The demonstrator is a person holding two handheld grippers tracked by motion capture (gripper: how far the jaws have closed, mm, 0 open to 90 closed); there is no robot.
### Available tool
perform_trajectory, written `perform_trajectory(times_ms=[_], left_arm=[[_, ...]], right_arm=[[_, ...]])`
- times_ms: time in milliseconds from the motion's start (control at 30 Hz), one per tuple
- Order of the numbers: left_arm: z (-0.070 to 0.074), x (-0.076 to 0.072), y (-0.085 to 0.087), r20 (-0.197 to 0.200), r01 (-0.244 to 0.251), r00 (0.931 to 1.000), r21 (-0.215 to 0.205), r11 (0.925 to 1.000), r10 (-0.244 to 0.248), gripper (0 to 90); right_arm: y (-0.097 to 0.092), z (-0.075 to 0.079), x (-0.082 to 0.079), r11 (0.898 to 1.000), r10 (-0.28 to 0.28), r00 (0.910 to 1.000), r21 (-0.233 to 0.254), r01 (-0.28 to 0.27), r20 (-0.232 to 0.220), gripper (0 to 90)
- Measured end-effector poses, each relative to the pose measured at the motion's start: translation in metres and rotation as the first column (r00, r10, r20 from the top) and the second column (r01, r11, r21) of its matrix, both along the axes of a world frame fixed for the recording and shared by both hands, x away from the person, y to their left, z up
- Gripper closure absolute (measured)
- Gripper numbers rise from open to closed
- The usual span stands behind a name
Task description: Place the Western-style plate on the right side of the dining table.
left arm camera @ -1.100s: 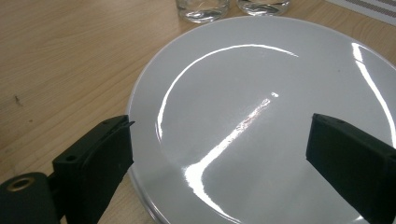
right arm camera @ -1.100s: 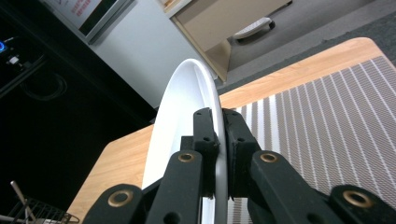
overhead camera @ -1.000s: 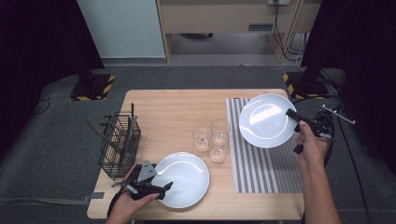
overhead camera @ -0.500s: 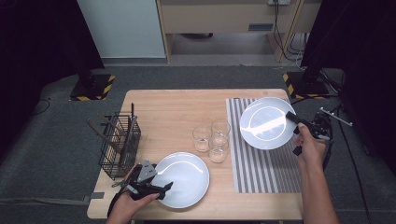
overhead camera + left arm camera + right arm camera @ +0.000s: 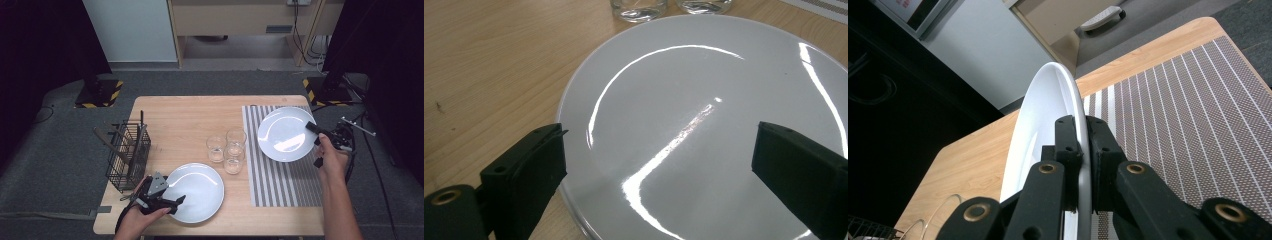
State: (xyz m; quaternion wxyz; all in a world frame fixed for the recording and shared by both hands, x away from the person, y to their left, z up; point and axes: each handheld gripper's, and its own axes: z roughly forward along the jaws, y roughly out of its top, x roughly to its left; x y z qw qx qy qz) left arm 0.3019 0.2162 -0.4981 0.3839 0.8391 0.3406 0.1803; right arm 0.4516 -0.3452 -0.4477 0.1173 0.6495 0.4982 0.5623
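A glossy white plate (image 5: 286,134) is held tilted above the striped mat (image 5: 280,185) at the frame's right, its rim clamped between the closed jaws of the right gripper (image 5: 316,131) at its right edge.

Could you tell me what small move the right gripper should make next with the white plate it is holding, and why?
Probably lower it gently. The right gripper is clamped on the rim of the round white plate, which hangs tilted above the grey striped placemat, so easing it flat onto the mat seems safest.
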Motion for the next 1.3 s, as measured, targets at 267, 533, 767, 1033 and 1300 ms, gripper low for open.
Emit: perform_trajectory(times_ms=[267, 533, 767, 1033, 1300], left_arm=[[0.0, 0.0, 0.0, 0.0, 0.0, 1.0, -0.002, 1.0, 0.0, 6.5], [-0.001, 0.001, 0.0, -0.002, -0.002, 1.0, 0.002, 1.0, 0.002, 6.5], [-0.001, 0.001, 0.0, -0.002, 0.0, 1.0, 0.004, 1.0, 0.0, 6.5], [-0.001, 0.0, 0.0, -0.002, 0.002, 1.0, 0.005, 1.0, -0.002, 6.5], [-0.001, 0.0, -0.001, -0.001, 0.004, 1.0, 0.005, 1.0, -0.004, 6.5]], right_arm=[[-0.001, -0.007, 0.001, 1.0, -0.003, 0.9999, -0.012, 0.003, -0.016, 85.8], [0.0, -0.013, 0.003, 1.0, -0.003, 0.9997, -0.011, 0.002, -0.024, 85.7], [-0.001, -0.023, 0.002, 1.0, -0.007, 0.9991, -0.013, 0.006, -0.042, 85.7], [0.001, -0.027, 0.002, 1.0, -0.004, 0.999, -0.012, 0.004, -0.045, 85.8], [0.0, -0.031, 0.001, 1.0, -0.013, 0.9982, -0.018, 0.012, -0.058, 85.7]])
